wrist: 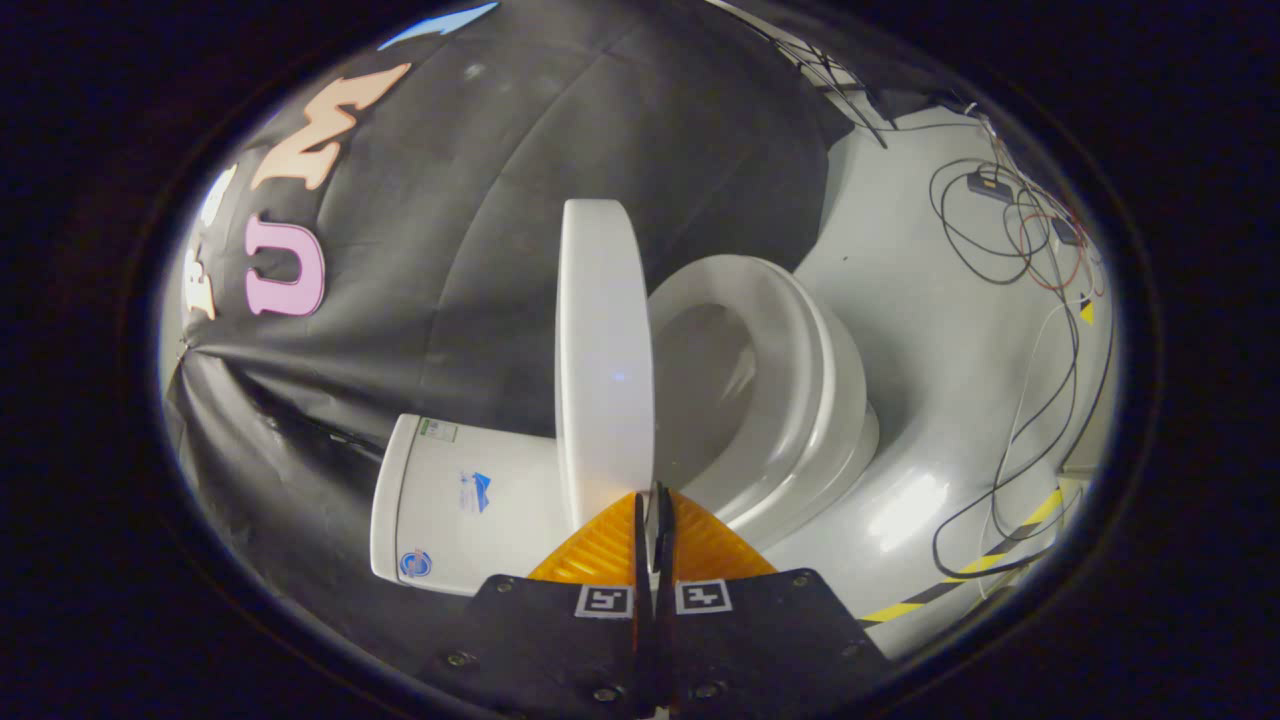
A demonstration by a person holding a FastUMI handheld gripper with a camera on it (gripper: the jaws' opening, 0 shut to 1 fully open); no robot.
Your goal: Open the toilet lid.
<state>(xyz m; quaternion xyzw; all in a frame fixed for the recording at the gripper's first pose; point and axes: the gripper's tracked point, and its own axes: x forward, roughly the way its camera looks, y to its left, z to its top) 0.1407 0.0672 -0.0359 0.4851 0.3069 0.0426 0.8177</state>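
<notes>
Black cloth wall [560,150] backed your booth, pale floor [930,330] beside it with loose cables [1010,230] and striped tape [990,560]. Camera was rolled, so the toilet looked sideways. Tank [450,510] sat against the cloth, seat [790,370] lay on the bowl beyond it. Toilet lid [603,350] stood raised off the seat, near upright, close to the tank, so your task looked nearly done; probably only resting it back and letting go was left. Your gripper [652,500] had its fingers together with barely a gap, tips at the lid's edge. Cannot tell whether they pinched that edge or just touched it.
</notes>
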